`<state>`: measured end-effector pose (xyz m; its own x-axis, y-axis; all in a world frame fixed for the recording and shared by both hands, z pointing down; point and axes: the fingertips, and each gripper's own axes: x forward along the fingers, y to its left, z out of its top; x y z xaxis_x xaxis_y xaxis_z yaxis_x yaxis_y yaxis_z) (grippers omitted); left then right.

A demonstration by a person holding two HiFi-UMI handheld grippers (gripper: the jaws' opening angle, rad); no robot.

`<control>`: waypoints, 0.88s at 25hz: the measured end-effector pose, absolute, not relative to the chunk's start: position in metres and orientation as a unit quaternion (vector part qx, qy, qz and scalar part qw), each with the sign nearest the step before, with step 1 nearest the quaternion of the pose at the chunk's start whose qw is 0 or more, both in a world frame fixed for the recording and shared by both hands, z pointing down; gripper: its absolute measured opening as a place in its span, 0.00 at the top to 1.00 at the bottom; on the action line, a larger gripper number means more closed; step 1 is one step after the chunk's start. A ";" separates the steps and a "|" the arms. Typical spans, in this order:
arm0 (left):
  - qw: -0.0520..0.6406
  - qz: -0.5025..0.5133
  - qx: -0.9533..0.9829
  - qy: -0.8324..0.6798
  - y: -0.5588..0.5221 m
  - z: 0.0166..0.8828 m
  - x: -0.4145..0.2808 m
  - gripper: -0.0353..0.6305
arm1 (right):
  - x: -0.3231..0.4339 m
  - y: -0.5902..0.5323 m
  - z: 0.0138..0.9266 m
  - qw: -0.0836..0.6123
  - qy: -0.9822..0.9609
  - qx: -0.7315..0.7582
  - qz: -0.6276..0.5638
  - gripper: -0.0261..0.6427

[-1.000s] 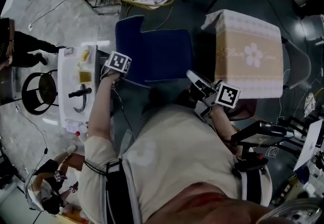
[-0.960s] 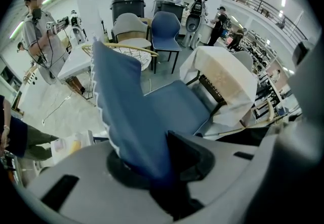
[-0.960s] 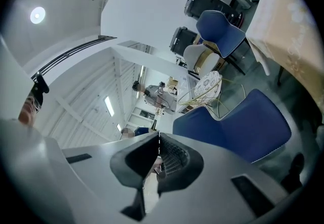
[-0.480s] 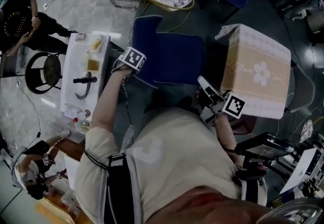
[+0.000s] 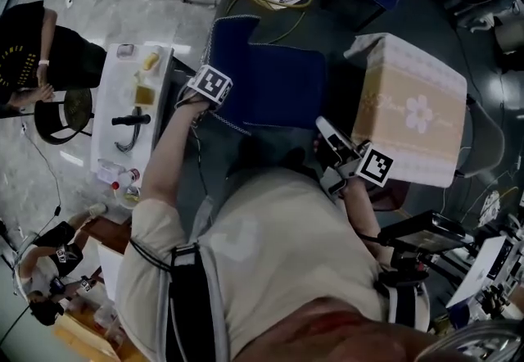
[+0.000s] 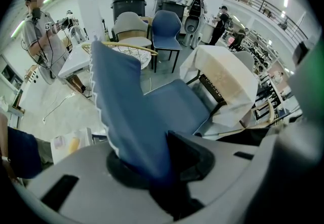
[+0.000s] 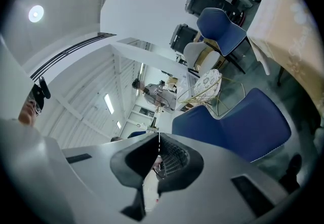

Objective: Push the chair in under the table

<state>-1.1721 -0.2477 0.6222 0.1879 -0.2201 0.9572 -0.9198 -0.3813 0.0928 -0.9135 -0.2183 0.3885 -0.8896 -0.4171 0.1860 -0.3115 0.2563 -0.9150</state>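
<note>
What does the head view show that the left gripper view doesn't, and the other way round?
Only the head view: the wearer's torso and both arms from above, and the right claw next to the cloth-covered table.
Only the left gripper view: up close, the left claw clamped on the backrest of the blue chair, plus grey bins by the far wall.
Both: the blue chair, the cloth-covered table beside it, and the round patterned tabletop beyond.
</note>
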 end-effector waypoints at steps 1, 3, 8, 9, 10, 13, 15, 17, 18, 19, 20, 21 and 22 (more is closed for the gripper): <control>0.365 0.478 0.680 -0.420 -0.247 0.622 -1.170 0.81 | -0.913 -0.217 0.389 0.047 0.792 -0.231 -0.563 0.94; 0.365 0.474 0.682 -0.420 -0.245 0.624 -1.168 0.80 | -0.914 -0.216 0.390 0.048 0.793 -0.230 -0.562 0.94; 0.373 0.469 0.690 -0.407 -0.249 0.624 -1.154 0.80 | -0.913 -0.212 0.389 0.049 0.793 -0.235 -0.559 0.94; 0.370 0.473 0.687 -0.409 -0.249 0.625 -1.156 0.80 | -0.911 -0.211 0.390 0.049 0.793 -0.238 -0.559 0.94; 0.365 0.477 0.685 -0.413 -0.250 0.626 -1.159 0.80 | -0.910 -0.210 0.390 0.050 0.792 -0.239 -0.559 0.94; 0.363 0.479 0.683 -0.415 -0.252 0.627 -1.162 0.80 | -0.909 -0.212 0.390 0.056 0.794 -0.238 -0.556 0.94; 0.363 0.480 0.680 -0.418 -0.252 0.624 -1.162 0.80 | -0.909 -0.212 0.389 0.060 0.794 -0.235 -0.558 0.94; 0.366 0.482 0.675 -0.422 -0.252 0.621 -1.159 0.80 | -0.903 -0.212 0.388 0.057 0.791 -0.237 -0.561 0.94; 0.368 0.483 0.674 -0.422 -0.251 0.620 -1.157 0.80 | -0.900 -0.212 0.388 0.056 0.789 -0.239 -0.562 0.94; 0.371 0.484 0.672 -0.421 -0.250 0.619 -1.155 0.80 | -0.897 -0.212 0.389 0.055 0.788 -0.241 -0.564 0.94; 0.372 0.484 0.671 -0.421 -0.249 0.619 -1.154 0.80 | -0.895 -0.212 0.389 0.056 0.787 -0.242 -0.564 0.94; 0.371 0.484 0.671 -0.421 -0.250 0.620 -1.153 0.80 | -0.893 -0.211 0.390 0.057 0.786 -0.244 -0.565 0.94; 0.368 0.484 0.672 -0.422 -0.252 0.619 -1.153 0.80 | -0.892 -0.211 0.391 0.058 0.785 -0.246 -0.566 0.94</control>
<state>-1.1529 -0.2518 0.6194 0.1752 -0.2121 0.9614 -0.9242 -0.3720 0.0863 -0.8925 -0.2109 0.3906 -0.8722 -0.4519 0.1871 -0.3206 0.2393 -0.9165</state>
